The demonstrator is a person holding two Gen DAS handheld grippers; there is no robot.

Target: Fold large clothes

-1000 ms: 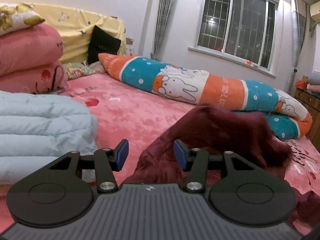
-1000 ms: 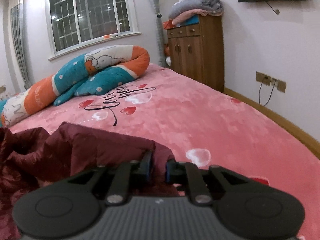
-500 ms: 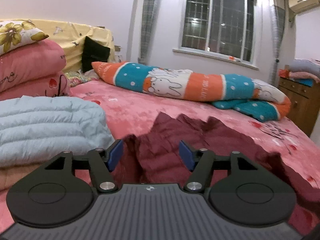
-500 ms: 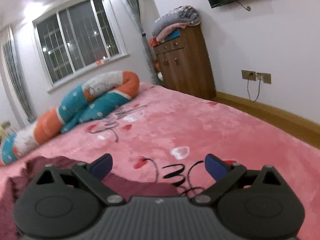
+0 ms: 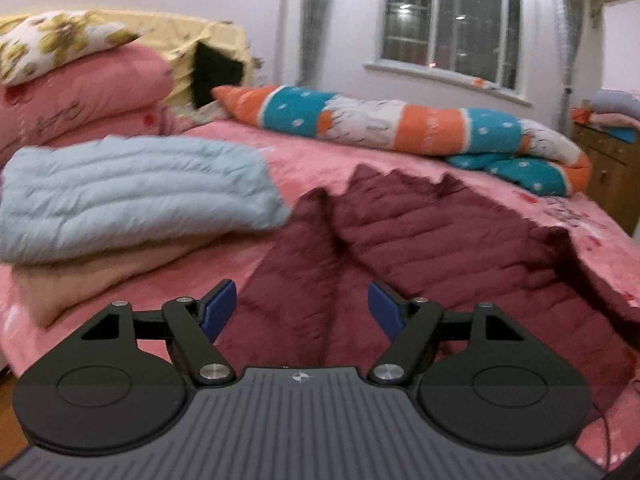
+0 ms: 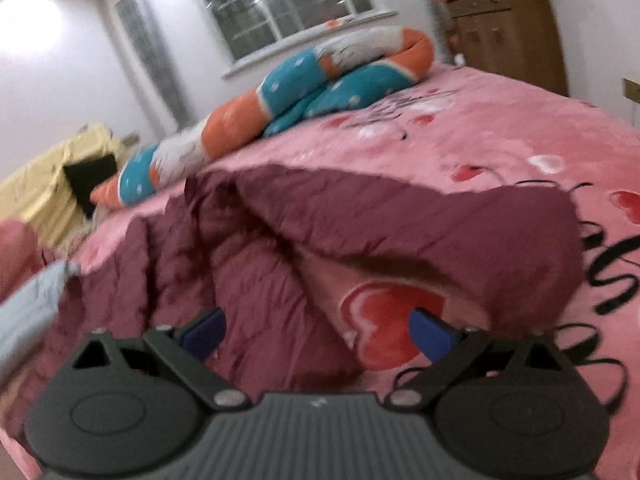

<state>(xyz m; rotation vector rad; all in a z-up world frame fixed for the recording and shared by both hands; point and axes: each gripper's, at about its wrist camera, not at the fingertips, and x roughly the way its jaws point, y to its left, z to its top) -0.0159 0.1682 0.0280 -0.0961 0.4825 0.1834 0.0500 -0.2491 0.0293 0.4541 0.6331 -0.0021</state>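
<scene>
Two grippers hover over a maroon quilted jacket (image 5: 420, 248) lying crumpled near the front edge of the pink bed (image 5: 320, 160). Left gripper (image 5: 302, 310): jaws just opening, fabric below, nothing pinched. Right gripper (image 6: 316, 330): jaws spread, empty. The jacket looks light, puffy, soft and probably slick; a hem or sleeve edge (image 6: 552, 216) seems the surest hold. Black script on the bedspread (image 6: 612, 264) is not readable. A folded pale-blue coat (image 5: 132, 192) lies towards the bed's left edge.

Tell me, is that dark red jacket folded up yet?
Not yet. The dark red jacket lies spread and rumpled across the pink bed, one part flopped sideways, no neat stack.
</scene>
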